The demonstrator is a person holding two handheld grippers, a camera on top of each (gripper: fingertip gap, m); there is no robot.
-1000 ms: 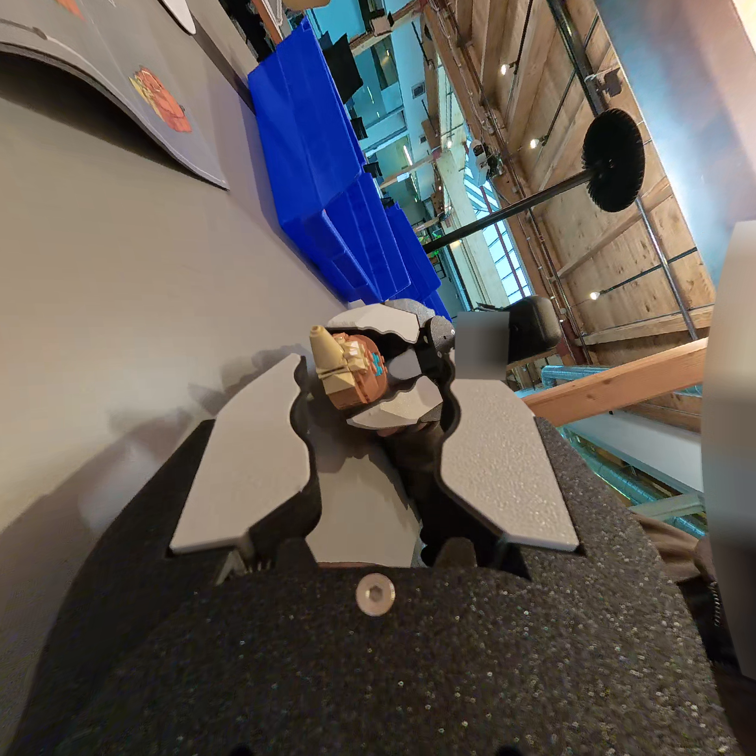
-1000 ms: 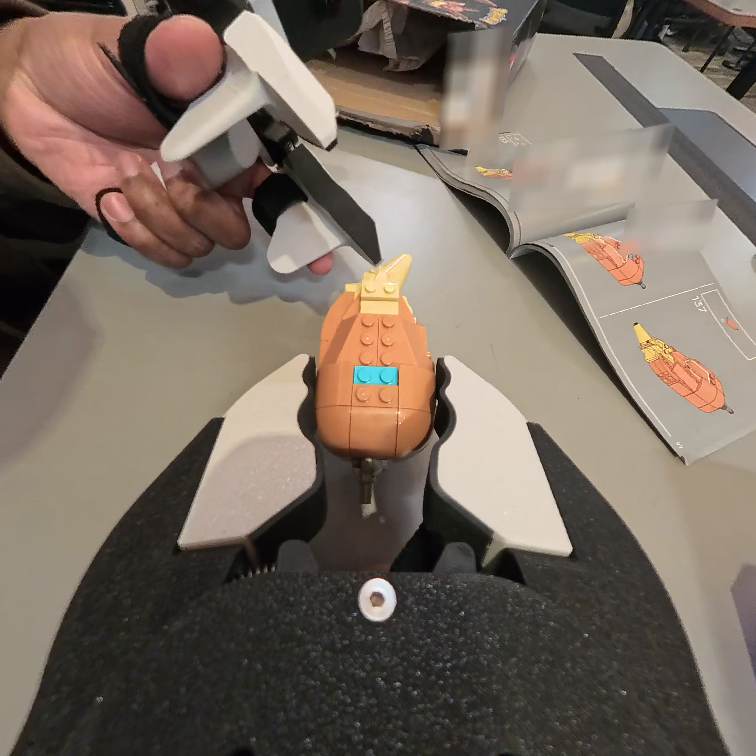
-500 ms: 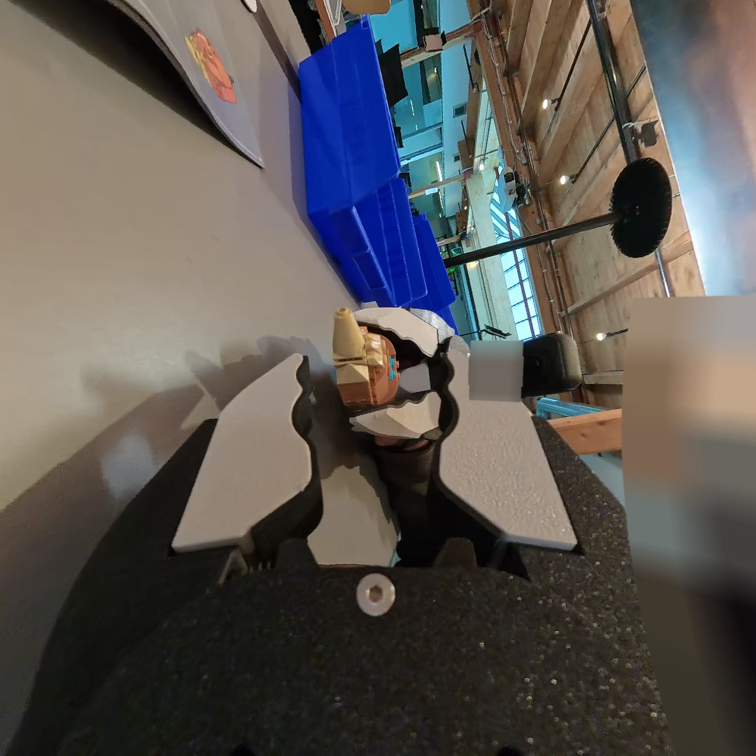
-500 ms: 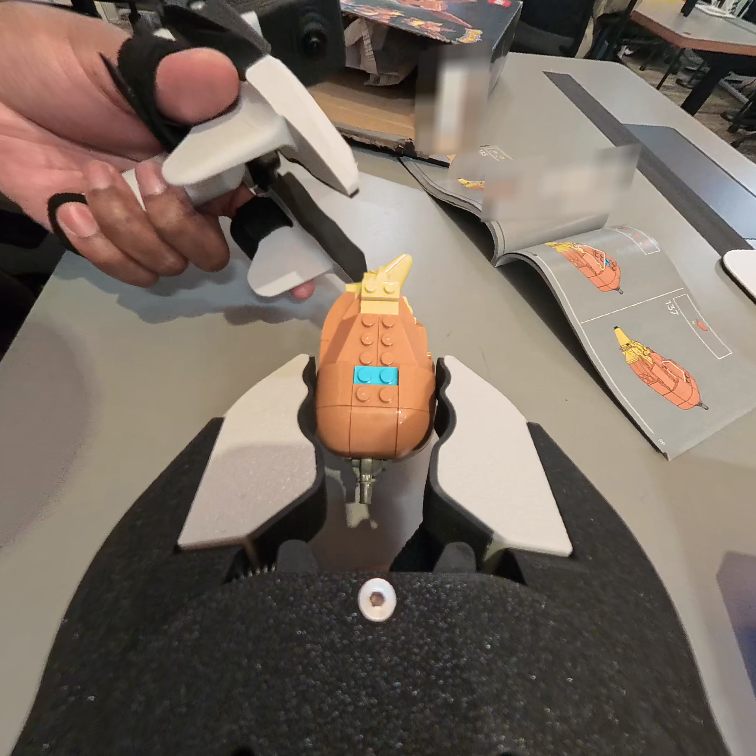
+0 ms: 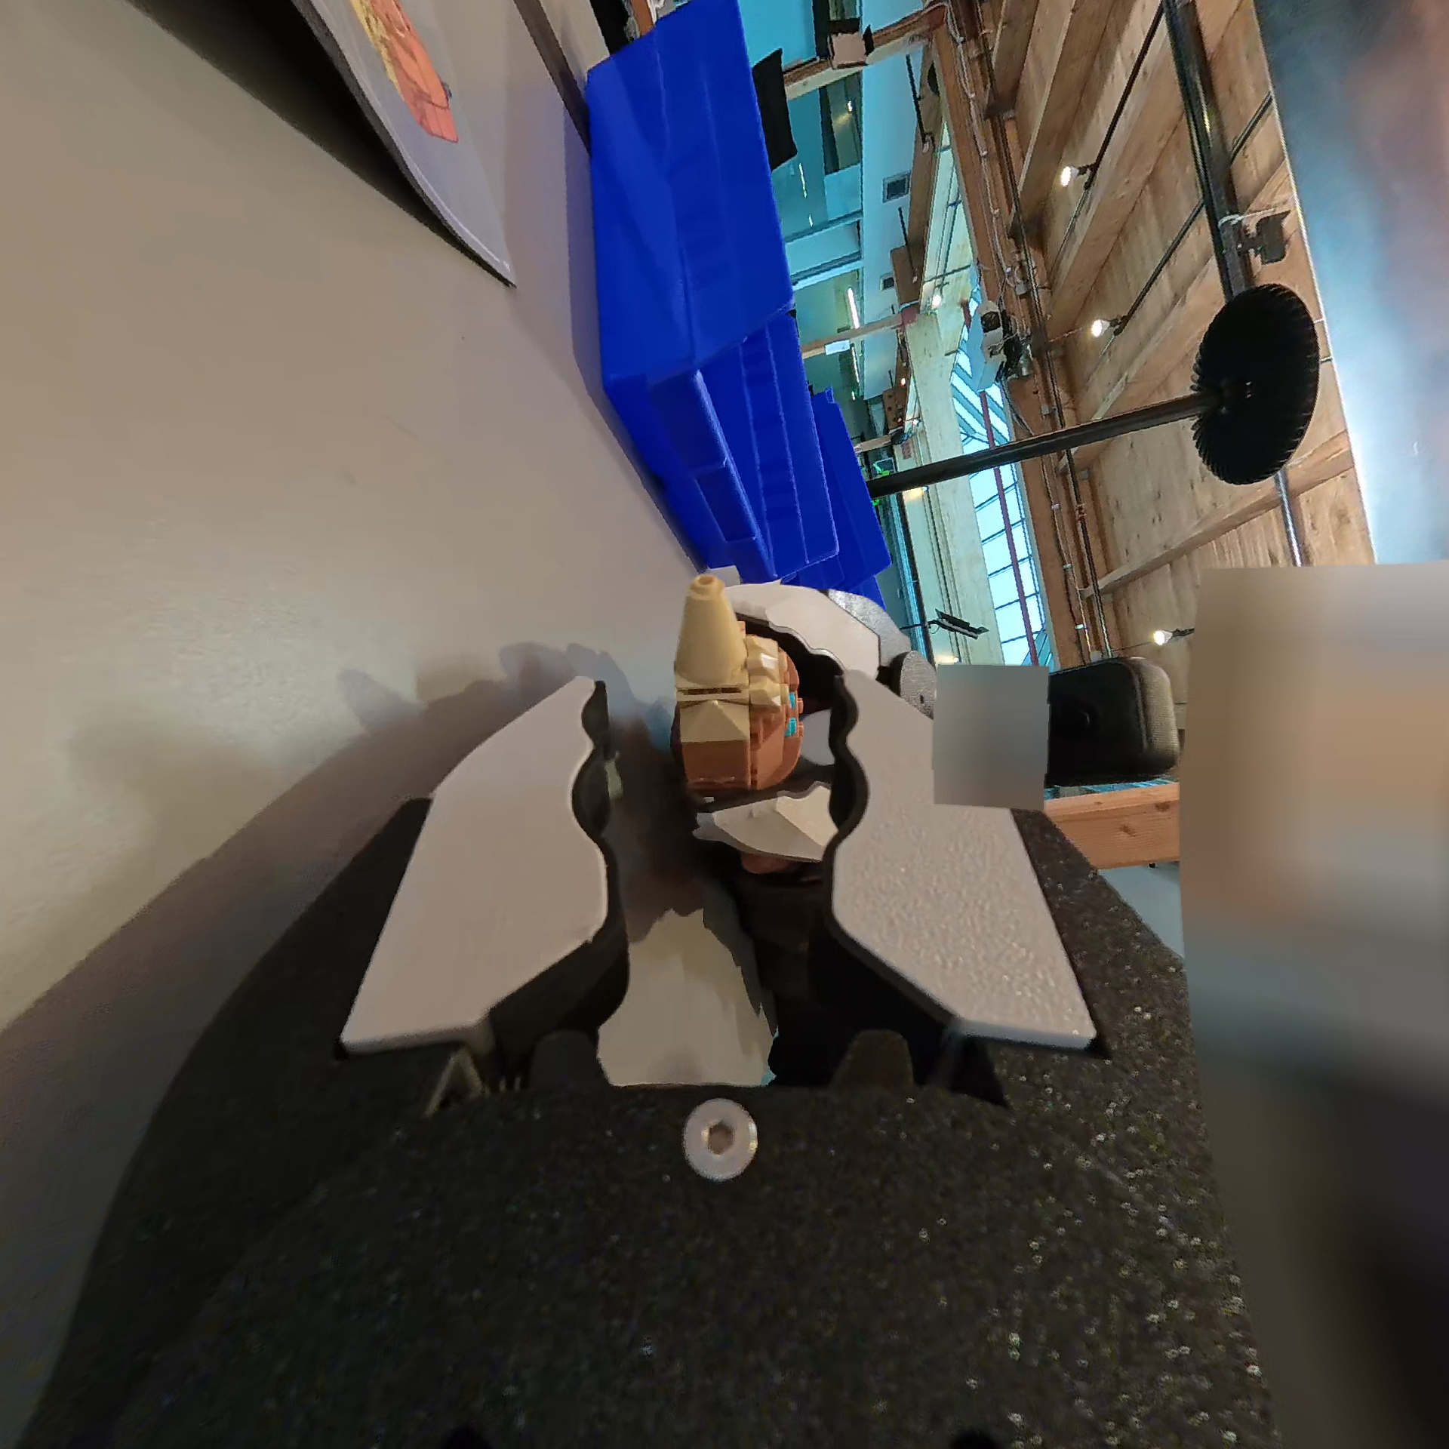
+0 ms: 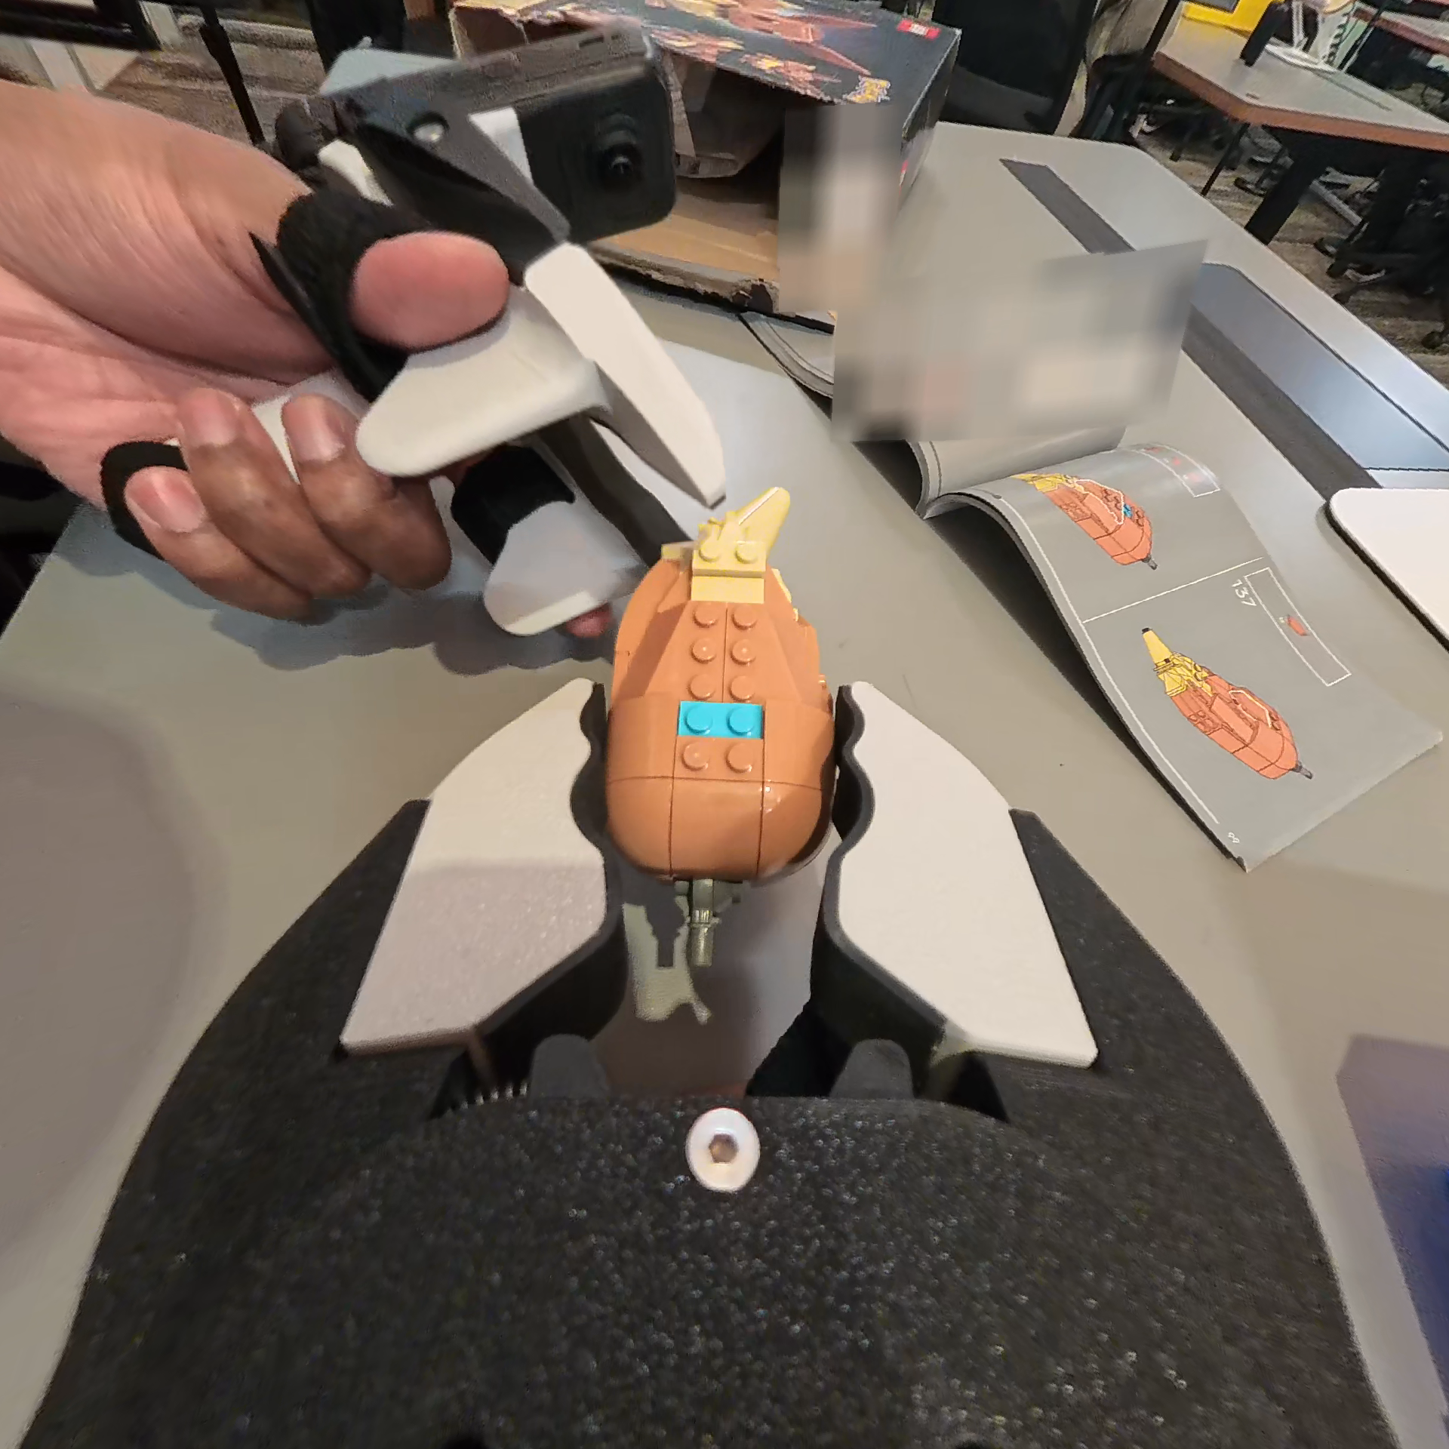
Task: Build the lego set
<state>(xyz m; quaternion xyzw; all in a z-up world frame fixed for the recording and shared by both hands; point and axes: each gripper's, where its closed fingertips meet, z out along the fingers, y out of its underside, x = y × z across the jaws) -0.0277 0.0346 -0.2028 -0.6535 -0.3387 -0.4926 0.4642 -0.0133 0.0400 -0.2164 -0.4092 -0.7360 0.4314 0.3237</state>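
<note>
One lego model [image 6: 717, 737], two grippers [image 6: 717, 772] [image 6: 666, 533], one hand [image 6: 196, 392], one open booklet [image 6: 1223, 651], one cardboard box [image 6: 753, 70], and several stacked blue bins [image 5: 706, 314], their number unclear

Grey-fingered tool [image 6: 717, 772] — black foam body, silver screw [image 6: 722, 1160].

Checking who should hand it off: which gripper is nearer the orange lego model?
Right. The right gripper is shut on the orange lego model; the left gripper hangs open just beyond its tan tip.
</note>
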